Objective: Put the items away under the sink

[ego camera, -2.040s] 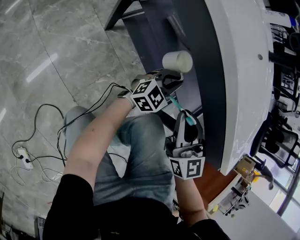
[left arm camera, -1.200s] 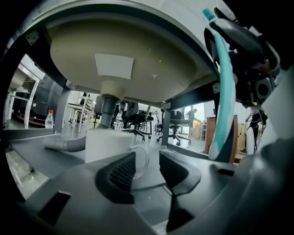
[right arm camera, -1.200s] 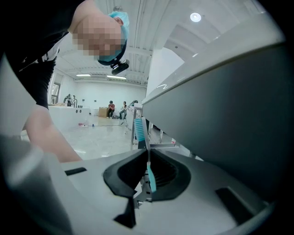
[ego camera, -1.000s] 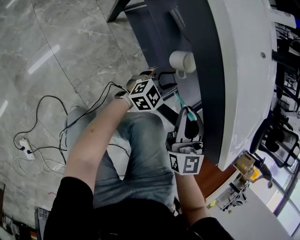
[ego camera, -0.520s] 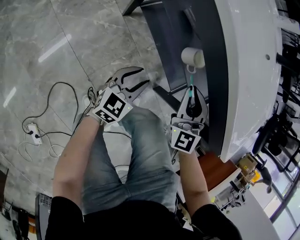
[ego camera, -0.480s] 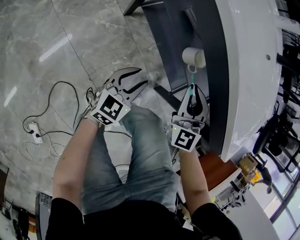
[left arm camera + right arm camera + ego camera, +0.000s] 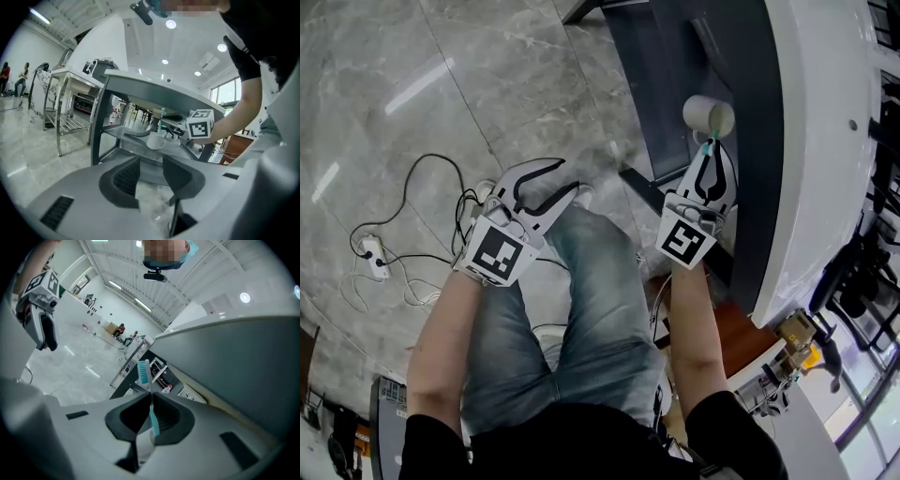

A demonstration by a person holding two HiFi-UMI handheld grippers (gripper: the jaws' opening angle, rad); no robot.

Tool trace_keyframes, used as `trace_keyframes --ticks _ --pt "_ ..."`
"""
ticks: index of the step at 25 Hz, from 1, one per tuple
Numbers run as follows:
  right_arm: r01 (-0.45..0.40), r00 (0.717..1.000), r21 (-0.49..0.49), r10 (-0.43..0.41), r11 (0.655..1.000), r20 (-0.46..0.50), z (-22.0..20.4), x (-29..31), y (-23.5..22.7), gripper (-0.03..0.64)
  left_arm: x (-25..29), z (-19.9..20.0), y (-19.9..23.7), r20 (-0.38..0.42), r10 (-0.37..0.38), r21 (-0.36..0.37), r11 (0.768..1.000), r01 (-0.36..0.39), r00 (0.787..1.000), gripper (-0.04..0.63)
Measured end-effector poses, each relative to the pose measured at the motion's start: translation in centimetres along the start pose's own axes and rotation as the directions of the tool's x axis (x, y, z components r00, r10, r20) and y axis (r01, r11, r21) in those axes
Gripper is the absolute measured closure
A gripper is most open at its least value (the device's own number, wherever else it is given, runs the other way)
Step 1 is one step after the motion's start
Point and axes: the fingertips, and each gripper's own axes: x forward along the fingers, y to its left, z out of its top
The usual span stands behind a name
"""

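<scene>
Roughly halfway, I judge: white ceramic mug (image 7: 709, 115) sits on the dark grey under-sink shelf (image 7: 661, 75), twelve o'clock from the right gripper (image 7: 711, 157) pinching the unstowed teal-and-white plastic toothbrush (image 7: 152, 417); left gripper (image 7: 546, 180) gapes empty.

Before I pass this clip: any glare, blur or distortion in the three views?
Head view: sharp, with light streaks glaring on the floor. Left gripper view: fisheye bending, dark corners, the mug small but clear. Right gripper view: same bending, toothbrush crisp.
</scene>
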Motion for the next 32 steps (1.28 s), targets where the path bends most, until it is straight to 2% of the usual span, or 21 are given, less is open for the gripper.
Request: trace_keyframes --ticks 11,19,29,30,32 --pt "0.013 0.996 0.023 -0.011 1.0 -0.084 -4.9 3.5 -0.3 0.572 0.0 0.3 -0.9 0.014 -0.002 -0.01 1.0 0.002 1.0 0.43" --pt "0.026 0.981 0.046 -0.017 0.999 -0.194 -8.2 4.5 -0.5 0.571 -0.3 0.3 -0.4 0.019 0.015 -0.023 1.0 -0.015 1.0 0.43" --pt "0.056 0.963 0.05 -0.04 0.997 -0.265 -10.1 4.8 -1.5 0.569 -0.5 0.4 0.0 0.026 0.03 -0.033 0.999 -0.029 0.999 0.43" --pt "0.056 0.962 0.052 -0.039 0.997 -0.271 -10.1 4.8 -1.5 0.56 -0.5 0.4 0.0 0.025 0.03 -0.032 0.999 -0.029 0.999 0.43" --pt "0.053 0.956 0.064 -0.032 0.997 -0.29 -10.5 4.8 -1.5 0.481 -0.5 0.4 -0.1 0.026 0.03 -0.031 0.999 -0.029 0.999 0.43"
